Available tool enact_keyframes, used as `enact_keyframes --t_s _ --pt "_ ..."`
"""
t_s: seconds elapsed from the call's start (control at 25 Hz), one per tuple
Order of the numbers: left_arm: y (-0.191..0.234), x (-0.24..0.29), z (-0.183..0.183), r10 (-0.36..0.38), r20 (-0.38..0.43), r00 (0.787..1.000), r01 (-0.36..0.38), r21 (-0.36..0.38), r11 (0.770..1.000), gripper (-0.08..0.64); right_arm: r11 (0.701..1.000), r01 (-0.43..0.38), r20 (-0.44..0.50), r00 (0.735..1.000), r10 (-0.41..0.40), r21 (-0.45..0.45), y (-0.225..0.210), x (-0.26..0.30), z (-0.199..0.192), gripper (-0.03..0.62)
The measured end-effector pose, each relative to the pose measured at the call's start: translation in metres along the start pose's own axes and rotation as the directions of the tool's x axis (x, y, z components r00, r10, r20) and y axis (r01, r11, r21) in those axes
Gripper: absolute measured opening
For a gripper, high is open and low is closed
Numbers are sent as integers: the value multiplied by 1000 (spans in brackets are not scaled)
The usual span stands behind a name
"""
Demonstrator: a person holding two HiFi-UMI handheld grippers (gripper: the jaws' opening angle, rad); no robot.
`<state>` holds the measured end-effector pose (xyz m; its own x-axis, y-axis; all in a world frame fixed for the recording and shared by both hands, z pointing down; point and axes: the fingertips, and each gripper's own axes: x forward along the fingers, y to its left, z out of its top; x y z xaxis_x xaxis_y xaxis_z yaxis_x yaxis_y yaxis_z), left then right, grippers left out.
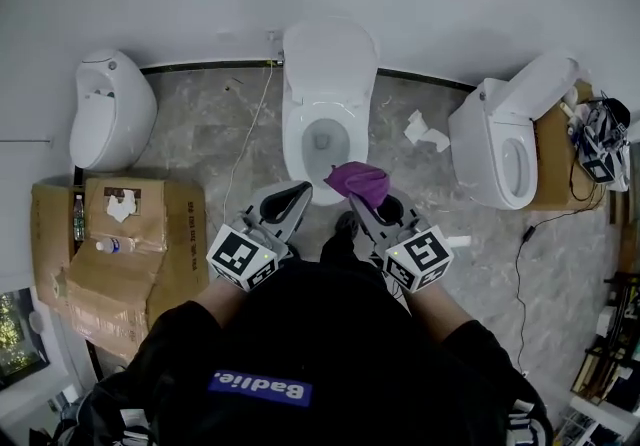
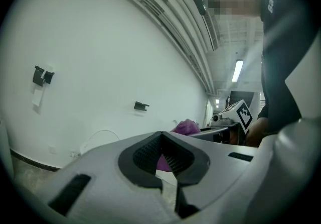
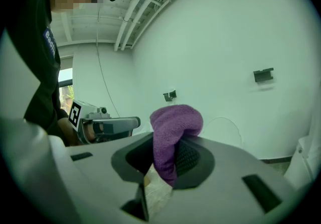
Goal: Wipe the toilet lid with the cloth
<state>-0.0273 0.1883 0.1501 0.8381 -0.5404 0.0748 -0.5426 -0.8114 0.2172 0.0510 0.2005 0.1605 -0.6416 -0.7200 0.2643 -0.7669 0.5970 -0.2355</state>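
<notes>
The left gripper [image 2: 161,136] is seen from behind. Its grey jaws are brought together at the tips, and nothing is held between the black ribbed pads [image 2: 146,157]. Beyond them a purple cloth [image 2: 186,126] is seen at the tip of the right gripper [image 2: 199,132] — its marker cube [image 2: 244,114] is set further right. On the white wall [image 2: 100,47] a black fixture [image 2: 39,76] and a smaller black bracket [image 2: 141,106] are mounted — well apart.
</notes>
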Motion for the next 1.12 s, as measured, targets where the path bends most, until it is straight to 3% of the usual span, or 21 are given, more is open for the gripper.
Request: enact_keyframes --t_s 0.24,0.52,0.76,1.12 --pt "31 54 6 90 -7 996 -90 -15 996 17 996 -90 -21 996 90 2 -58 26 7 71" --pt "63 89 2 184 -29 983 -184 -21 983 17 991 -131 -53 990 133 31 -109 51 3 71" --pt "91 98 4 161 -26 987 -162 -33 986 17 994 -104 -72 992 107 38 -116 80 7 71" --pt "163 87 6 83 -15 996 -84 -42 996 17 999 16 -97 995 -12 40 -115 154 15 71"
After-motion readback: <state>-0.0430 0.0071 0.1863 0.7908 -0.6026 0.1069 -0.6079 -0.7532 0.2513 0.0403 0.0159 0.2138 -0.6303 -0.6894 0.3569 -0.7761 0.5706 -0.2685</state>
